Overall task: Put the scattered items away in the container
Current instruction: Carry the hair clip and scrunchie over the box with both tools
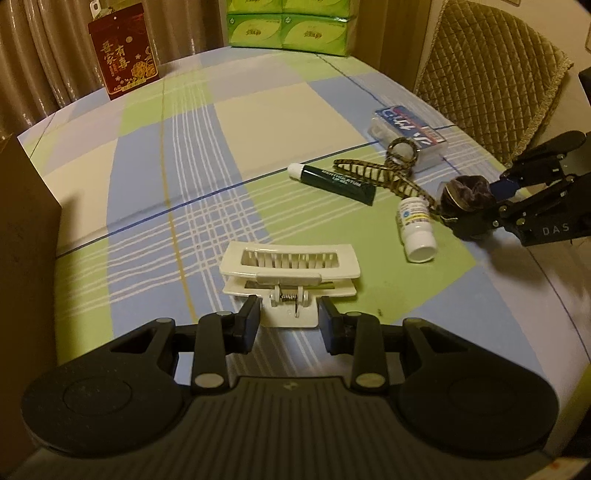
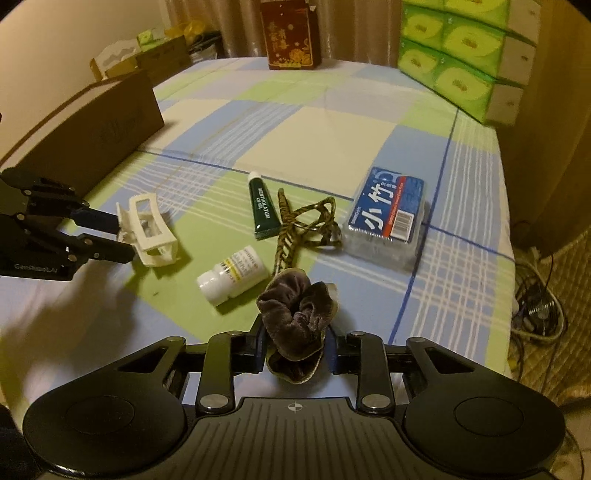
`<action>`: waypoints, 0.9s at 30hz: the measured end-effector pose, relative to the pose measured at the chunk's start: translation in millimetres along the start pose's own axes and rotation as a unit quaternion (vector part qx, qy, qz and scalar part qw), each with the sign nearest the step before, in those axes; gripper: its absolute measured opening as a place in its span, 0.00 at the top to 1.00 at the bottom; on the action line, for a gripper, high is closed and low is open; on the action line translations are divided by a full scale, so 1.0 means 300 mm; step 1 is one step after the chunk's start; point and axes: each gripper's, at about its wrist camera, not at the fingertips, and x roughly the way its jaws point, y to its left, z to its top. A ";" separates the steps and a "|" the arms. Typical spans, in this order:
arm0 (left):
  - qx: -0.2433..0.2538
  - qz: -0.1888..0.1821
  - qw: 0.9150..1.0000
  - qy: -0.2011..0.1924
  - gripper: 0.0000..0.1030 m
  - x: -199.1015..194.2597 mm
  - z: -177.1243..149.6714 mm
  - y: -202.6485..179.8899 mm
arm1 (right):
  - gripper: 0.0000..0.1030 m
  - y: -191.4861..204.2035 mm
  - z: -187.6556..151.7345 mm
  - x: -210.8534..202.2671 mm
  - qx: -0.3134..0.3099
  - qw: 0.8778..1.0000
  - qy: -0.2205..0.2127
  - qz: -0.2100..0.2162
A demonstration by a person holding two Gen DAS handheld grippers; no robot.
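My left gripper (image 1: 289,322) is shut on the handle of a white hair claw clip (image 1: 290,275), also seen in the right wrist view (image 2: 149,232). My right gripper (image 2: 295,347) is shut on a dark purple velvet scrunchie (image 2: 299,314), also seen in the left wrist view (image 1: 467,192). On the checked tablecloth lie a green tube (image 2: 264,208), a white pill bottle (image 2: 232,275), a patterned brown hair clip (image 2: 303,229) and a clear box with a blue label (image 2: 386,214). The brown cardboard container (image 2: 85,122) stands at the table's left.
A red gift box (image 2: 290,35) stands at the far edge, and stacked green tissue packs (image 2: 461,55) at the far right. A quilted chair (image 1: 491,74) stands beside the table. Cables lie on the floor (image 2: 535,306) to the right.
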 end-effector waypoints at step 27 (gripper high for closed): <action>-0.050 0.011 0.998 -0.021 0.65 -0.064 -0.093 0.001 | 0.73 0.063 -0.036 -0.041 0.011 1.000 0.000 -0.001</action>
